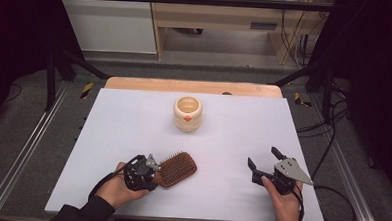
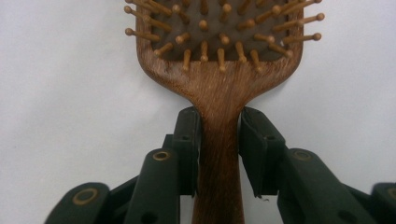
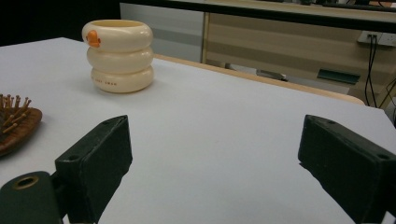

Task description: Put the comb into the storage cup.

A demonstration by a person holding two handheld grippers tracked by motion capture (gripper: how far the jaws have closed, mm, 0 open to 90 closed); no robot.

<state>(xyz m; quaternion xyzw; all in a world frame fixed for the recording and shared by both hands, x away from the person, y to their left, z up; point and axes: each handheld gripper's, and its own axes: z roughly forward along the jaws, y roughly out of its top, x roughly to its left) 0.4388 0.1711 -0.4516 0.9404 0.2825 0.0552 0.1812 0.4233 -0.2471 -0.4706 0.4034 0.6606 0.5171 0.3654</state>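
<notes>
A brown wooden hairbrush lies bristles-up on the white table, near its front left. My left gripper is shut on the brush handle, and its two black pads press the handle from both sides. The brush head with its wooden pins lies just beyond the jaws. My right gripper rests at the front right, open, with nothing between its pads. A cream ribbed cup with an orange mark stands upright mid-table; it is the cup at the upper left of the right gripper view.
A wooden strip borders the table's far edge. Metal rails run along both sides, and cables trail at the right. A wooden shelf unit stands behind the table. The brush edge shows at the left of the right gripper view.
</notes>
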